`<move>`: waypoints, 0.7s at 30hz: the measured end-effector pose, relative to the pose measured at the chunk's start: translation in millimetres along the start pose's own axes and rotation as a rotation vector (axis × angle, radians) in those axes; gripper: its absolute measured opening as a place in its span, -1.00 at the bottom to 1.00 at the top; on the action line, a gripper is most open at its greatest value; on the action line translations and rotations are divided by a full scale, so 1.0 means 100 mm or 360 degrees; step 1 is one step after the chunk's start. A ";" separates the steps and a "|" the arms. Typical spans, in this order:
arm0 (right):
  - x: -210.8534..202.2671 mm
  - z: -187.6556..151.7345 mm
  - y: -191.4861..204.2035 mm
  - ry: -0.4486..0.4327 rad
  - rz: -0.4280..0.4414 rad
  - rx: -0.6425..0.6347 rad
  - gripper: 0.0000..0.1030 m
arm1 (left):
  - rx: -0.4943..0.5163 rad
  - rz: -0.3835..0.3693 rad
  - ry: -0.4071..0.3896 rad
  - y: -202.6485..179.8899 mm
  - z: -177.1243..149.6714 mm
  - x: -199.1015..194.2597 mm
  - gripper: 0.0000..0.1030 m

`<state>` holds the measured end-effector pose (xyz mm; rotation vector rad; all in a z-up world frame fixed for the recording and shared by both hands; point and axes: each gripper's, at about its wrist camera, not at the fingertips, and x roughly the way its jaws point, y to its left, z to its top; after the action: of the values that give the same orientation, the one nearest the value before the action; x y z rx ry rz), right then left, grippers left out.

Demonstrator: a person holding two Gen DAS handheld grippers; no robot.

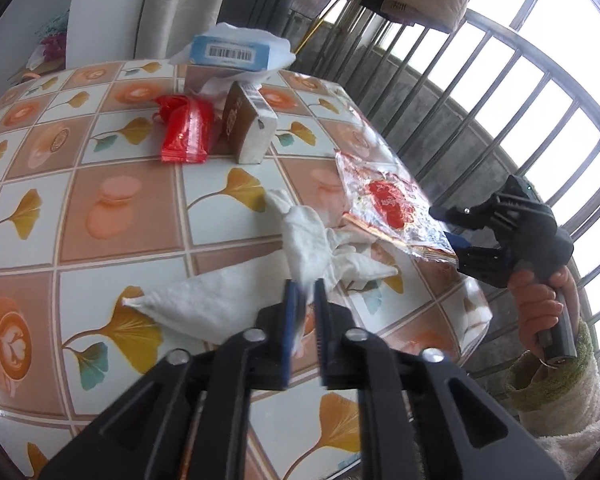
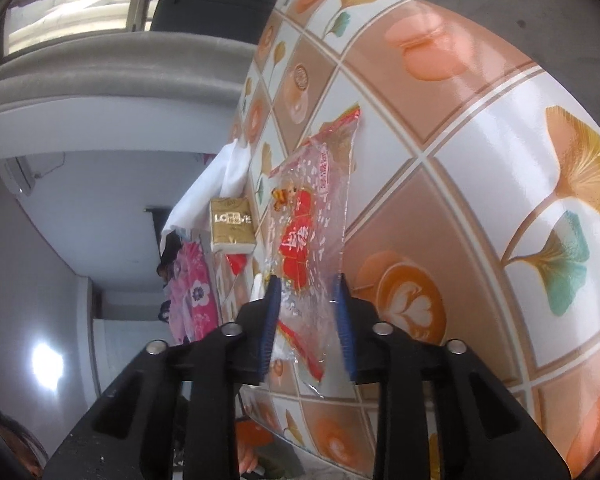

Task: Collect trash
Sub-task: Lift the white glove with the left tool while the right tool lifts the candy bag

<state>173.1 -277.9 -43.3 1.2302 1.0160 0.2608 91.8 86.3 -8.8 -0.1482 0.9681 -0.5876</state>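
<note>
A crumpled white tissue (image 1: 304, 240) lies mid-table, and one end of it rises between the fingers of my left gripper (image 1: 305, 286). The jaws stand a little apart, with table showing through the gap. A second tissue (image 1: 208, 304) lies flat to its left. A clear plastic wrapper with red print (image 1: 388, 204) lies at the table's right edge. My right gripper (image 1: 446, 236) has its jaws apart around the wrapper's near corner. In the right wrist view the wrapper (image 2: 312, 224) sits loosely between the blue pads of the right gripper (image 2: 308, 284).
A red packet (image 1: 186, 128) and a brown carton (image 1: 248, 124) stand further back on the patterned table (image 1: 120, 208). A blue barcoded box (image 1: 230, 52) rests on white plastic behind them. A metal railing (image 1: 500, 100) runs along the right. Pink floral fabric (image 2: 194, 296) shows beyond the table.
</note>
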 end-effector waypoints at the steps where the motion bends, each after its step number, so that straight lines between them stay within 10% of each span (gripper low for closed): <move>1: 0.01 0.00 -0.02 -0.0001 0.0005 0.0005 -0.43 | 0.0012 0.0022 0.0010 -0.02 0.00 0.02 -0.62; 5: -0.02 -0.04 -0.02 -0.0004 0.0000 -0.0005 -0.47 | 0.0081 0.0059 0.0011 -0.11 0.00 0.03 -0.31; 13: 0.04 -0.07 -0.05 -0.0010 -0.0038 0.0005 -0.78 | 0.0226 0.0237 0.0013 -0.22 0.03 0.17 -0.31; 21: -0.11 -0.09 -0.09 -0.0036 0.0037 0.0018 -0.95 | 0.0295 0.0303 -0.0005 -0.28 0.06 0.18 -0.82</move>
<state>156.7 -282.6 -45.7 1.2532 0.9853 0.2587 93.3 52.1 -7.9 0.1075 0.9082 -0.4984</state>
